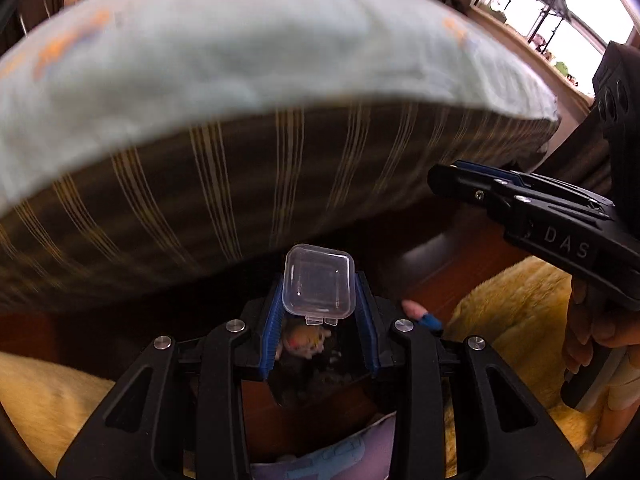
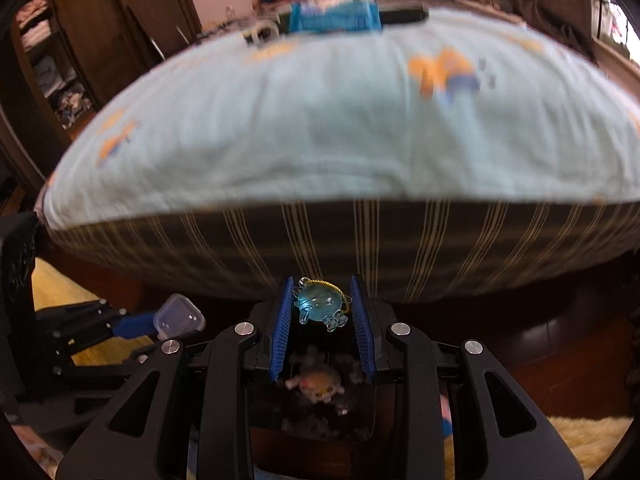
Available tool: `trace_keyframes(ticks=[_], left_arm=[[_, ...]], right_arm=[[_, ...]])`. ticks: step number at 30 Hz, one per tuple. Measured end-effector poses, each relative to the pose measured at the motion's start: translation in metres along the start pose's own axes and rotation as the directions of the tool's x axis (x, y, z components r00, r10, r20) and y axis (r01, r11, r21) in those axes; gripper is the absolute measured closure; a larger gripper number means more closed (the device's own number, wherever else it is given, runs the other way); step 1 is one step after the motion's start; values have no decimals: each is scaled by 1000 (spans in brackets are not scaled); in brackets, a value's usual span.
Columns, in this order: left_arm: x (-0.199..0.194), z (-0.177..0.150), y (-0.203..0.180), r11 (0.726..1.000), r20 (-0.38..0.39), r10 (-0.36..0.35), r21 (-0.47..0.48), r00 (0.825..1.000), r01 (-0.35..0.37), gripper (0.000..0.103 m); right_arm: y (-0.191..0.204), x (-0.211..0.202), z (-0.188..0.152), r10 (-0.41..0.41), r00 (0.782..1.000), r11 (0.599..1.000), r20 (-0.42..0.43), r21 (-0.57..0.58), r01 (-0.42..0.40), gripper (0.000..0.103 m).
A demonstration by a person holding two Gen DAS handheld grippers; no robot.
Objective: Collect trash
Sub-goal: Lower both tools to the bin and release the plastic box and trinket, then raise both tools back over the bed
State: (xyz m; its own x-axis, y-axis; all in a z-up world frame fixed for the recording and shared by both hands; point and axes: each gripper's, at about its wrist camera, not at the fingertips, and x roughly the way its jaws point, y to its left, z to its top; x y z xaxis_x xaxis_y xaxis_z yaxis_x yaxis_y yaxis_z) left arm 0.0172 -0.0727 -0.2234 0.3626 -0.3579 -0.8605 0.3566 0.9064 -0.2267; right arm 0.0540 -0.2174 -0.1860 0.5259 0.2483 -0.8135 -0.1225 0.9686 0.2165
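Observation:
My left gripper (image 1: 319,286) is shut on a small clear plastic case (image 1: 319,280), held upright between its blue pads. In the right wrist view the same case (image 2: 179,317) shows at the left, in that gripper's tips. My right gripper (image 2: 320,303) is shut on a translucent blue round charm (image 2: 320,304) with a yellow cord. In the left wrist view the right gripper (image 1: 442,180) reaches in from the right, a hand on its handle. Below both sets of fingers sits a dark bin (image 2: 312,400) with small toy figures (image 2: 320,386) inside it.
A bed with a light blue patterned sheet (image 2: 340,128) and striped mattress side (image 1: 200,184) fills the view ahead. A yellow fluffy rug (image 1: 516,308) lies on the dark wooden floor (image 1: 452,264). A pink and blue object (image 1: 422,314) lies by the rug. A blue pack (image 2: 334,16) rests far on the bed.

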Motion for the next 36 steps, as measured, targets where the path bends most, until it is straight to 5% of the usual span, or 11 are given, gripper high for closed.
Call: trace_keyframes(ticks=[8,22,26,29,36], left_arm=[[49,-19,9,1000,-96,-17,-21,995,15,71],[71,-34,13,1000,-180,-8,-26,984,3,68],[69,-32,12,1000,-171,4,-21,985,-7,49],[66,-35,15,1000,-161,15,-23,987,-19,43],[35,-19,20,999,-126,12,-42,992,-17,25]], right_arm=[[0,42,-31,11,993,1000,-117,30,-8,73],[-6,67,-34,0,987,998,-160,55,9,71],[-11,70,-28,-2,989,997,-150,74,13,55],[-22,68,-24,-6,990,996,-143,86,18,49],[-50,32,-2,42,996,983,-74,180,-28,14]])
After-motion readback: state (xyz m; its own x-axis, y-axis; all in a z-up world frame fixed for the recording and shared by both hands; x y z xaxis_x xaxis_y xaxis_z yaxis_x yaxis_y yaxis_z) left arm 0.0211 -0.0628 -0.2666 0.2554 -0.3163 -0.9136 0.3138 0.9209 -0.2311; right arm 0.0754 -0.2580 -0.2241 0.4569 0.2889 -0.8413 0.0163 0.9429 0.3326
